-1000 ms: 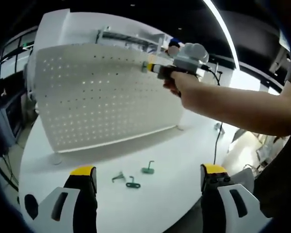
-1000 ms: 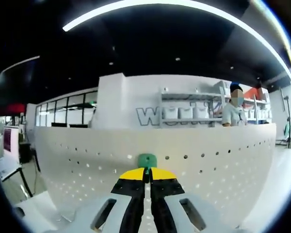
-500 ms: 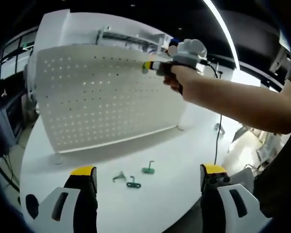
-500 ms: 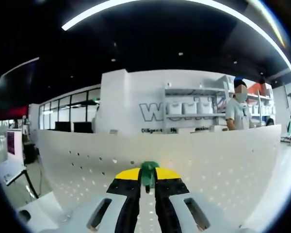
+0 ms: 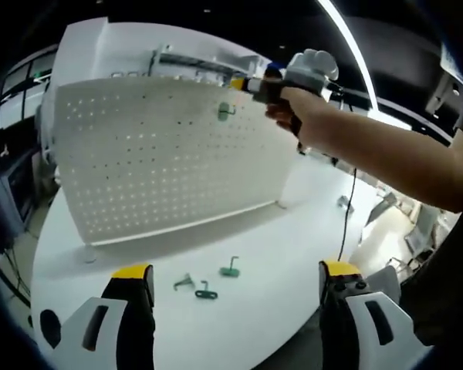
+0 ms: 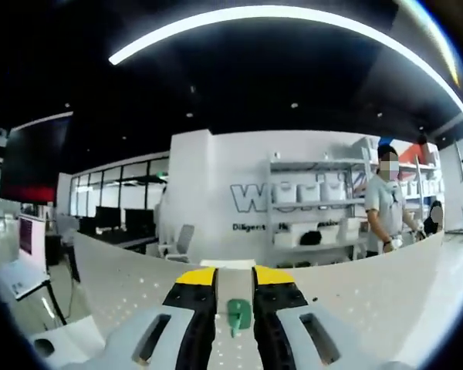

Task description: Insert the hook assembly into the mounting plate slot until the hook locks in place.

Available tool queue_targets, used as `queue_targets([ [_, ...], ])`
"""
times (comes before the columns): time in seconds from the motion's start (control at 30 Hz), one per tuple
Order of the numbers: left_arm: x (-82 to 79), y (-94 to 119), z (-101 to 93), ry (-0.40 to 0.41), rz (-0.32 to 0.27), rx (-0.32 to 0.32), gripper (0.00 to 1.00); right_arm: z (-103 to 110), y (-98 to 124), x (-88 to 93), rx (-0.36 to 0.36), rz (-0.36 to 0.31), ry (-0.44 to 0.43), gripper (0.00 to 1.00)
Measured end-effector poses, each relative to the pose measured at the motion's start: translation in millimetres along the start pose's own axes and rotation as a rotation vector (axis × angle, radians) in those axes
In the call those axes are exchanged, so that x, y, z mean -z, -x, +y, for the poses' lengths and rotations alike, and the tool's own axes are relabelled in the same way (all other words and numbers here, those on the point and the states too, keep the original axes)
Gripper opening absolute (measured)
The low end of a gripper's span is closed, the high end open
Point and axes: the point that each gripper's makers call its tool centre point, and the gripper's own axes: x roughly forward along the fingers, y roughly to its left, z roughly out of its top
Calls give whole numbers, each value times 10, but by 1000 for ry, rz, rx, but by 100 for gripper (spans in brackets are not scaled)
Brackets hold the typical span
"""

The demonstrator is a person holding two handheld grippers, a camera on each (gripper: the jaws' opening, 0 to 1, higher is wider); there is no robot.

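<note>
In the left gripper view we see the left tongs (image 5: 238, 289) spread wide apart at six o'clock, holding nothing, their yellow-tipped black jaws rising over the round white desk (image 5: 293, 254). On that desk stands the white perforated mounting plate (image 5: 162, 154), upright and filling the view from nine to twelve o'clock. A small green hook assembly (image 5: 226, 111) sits on the plate's face near its top edge, at about twelve o'clock. Just beyond it, toward one o'clock, the right tongs (image 5: 239, 82) hover above the plate's upper edge, held by a person's hand (image 5: 297, 116) whose bare forearm runs off toward three o'clock.

Three more small green hooks (image 5: 207, 281) lie loose on the desk in front of the plate, near the centre of the view, close together but apart from one another. A black cable (image 5: 346, 208) trails down across the desk at four o'clock.

In the right gripper view we look down along the right tongs (image 6: 234, 276), whose jaws stand parted with a gap between them. The green hook (image 6: 238, 314) shows in that gap at six o'clock, against the plate (image 6: 386, 285); the jaws seem clear of it, though we cannot be sure at this angle. Beyond the plate's top edge a white shelving unit (image 6: 316, 216) stands at about two o'clock with a person (image 6: 386, 208) beside it at three o'clock.
</note>
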Motion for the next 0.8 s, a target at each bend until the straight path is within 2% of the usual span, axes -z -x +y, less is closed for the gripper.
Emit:
queue_targets([
  [0.13,10,15,-25,0,2,5,90,-6,139,41,-16,20,18,17],
  [0.27,30,14,-55,49,-7,26,90,0,326,143,-30,49,9,18],
  [0.33,39,20,-54,50,-6,24,90,95,438,170,-77,55,4,19],
  [0.4,60,25,-42,59,-2,23,91,231,562,233,-146,85,79,20],
  [0.5,133,12,-19,68,15,23,91,398,759,333,-213,112,109,20],
  [0.8,238,18,-1,74,38,13,90,808,1332,768,-335,218,56,20],
])
